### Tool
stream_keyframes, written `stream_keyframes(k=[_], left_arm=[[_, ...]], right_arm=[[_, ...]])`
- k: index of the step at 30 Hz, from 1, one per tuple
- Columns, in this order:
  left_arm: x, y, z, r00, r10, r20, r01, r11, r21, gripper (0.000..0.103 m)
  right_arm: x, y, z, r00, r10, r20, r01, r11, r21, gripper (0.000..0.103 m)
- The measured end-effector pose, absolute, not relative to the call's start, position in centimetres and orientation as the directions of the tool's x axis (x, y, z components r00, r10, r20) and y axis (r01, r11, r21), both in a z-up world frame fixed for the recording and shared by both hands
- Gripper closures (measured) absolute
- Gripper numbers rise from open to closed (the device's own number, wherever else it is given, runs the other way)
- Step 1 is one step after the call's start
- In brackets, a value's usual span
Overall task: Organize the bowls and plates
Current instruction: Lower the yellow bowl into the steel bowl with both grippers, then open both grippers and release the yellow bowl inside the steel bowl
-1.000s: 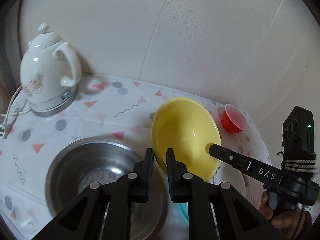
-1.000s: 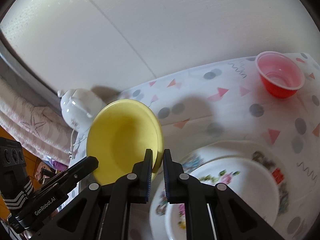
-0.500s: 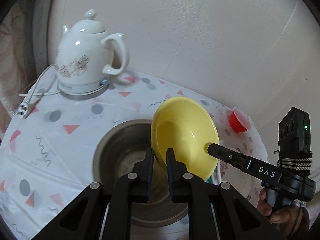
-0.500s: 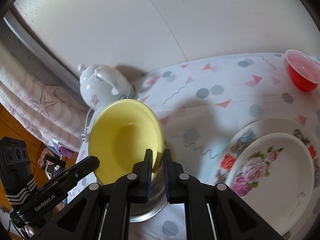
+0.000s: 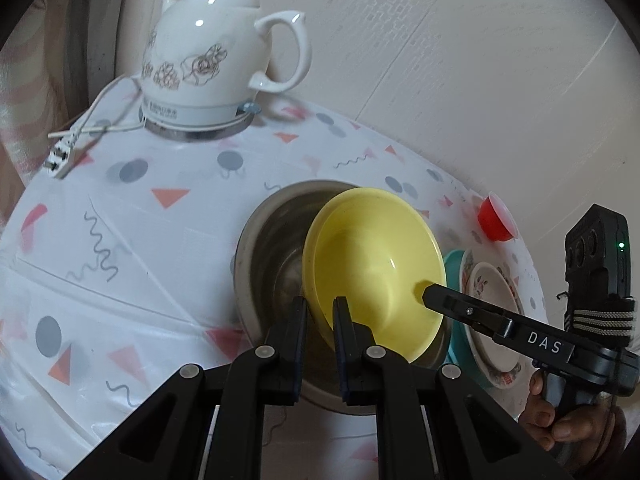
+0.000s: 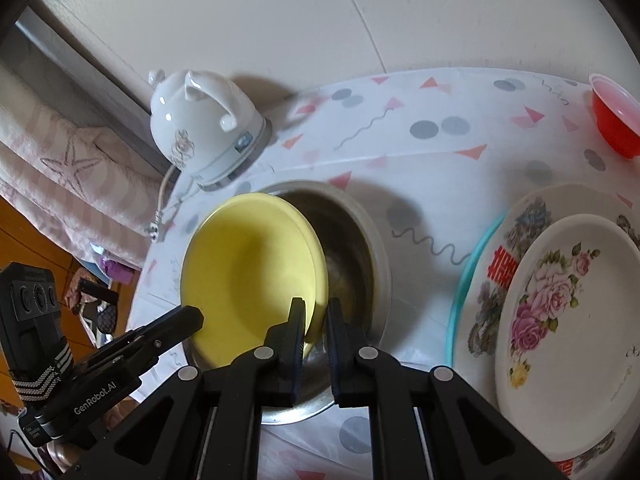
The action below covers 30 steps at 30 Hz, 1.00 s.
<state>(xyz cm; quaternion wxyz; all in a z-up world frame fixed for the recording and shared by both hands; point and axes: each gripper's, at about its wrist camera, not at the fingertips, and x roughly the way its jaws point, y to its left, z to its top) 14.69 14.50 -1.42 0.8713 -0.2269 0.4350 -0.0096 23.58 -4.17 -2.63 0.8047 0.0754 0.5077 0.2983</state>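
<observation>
Both claws, left (image 5: 320, 312) and right (image 6: 316, 314), pinch yellow bowl (image 5: 376, 268); tilted over steel bowl (image 6: 352, 240).

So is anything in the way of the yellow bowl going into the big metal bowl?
Nothing visible. The yellow bowl, pinched by both grippers, hangs tilted right over the open metal bowl.

My claws held the round yellow plastic bowl (image 5: 372, 264) over the wide steel basin (image 5: 272, 248); the stacked flowered white plates (image 6: 560, 300) lay right.

Kettle (image 5: 218, 60) beside steel bowl (image 5: 272, 248)
</observation>
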Motion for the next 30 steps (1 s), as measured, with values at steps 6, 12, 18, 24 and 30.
stream_keyframes(k=[6,12,18,24,30], left_arm=[[14.7,14.6,-1.7,0.61,-0.216,-0.762,-0.191,0.894,-0.406,0.09],[15.0,14.8,-2.0,0.594,-0.215,-0.775,-0.205,0.891,-0.405,0.09],[15.3,14.6,-2.1,0.587,-0.207,-0.782,-0.208,0.896,-0.393,0.088],[15.6,14.5,-1.9,0.582,-0.177,-0.794,-0.217,0.907,-0.361,0.086],[15.2,15.0,-1.8,0.598,-0.169,-0.784,-0.231,0.9,-0.37,0.086]], right_arm=[[23.4,-3.7,-2.8,0.295,0.538,-0.79,-0.406,0.819,0.406,0.093],[23.5,-3.2,-3.4,0.275,0.521,-0.808,-0.406,0.824,0.394,0.09],[23.6,-3.3,-3.4,0.279,0.515,-0.81,-0.411,0.827,0.385,0.09],[23.9,-3.1,-3.4,0.283,0.508,-0.813,-0.414,0.83,0.374,0.087],[23.7,-2.6,-3.1,0.289,0.471,-0.834,-0.435,0.84,0.323,0.085]])
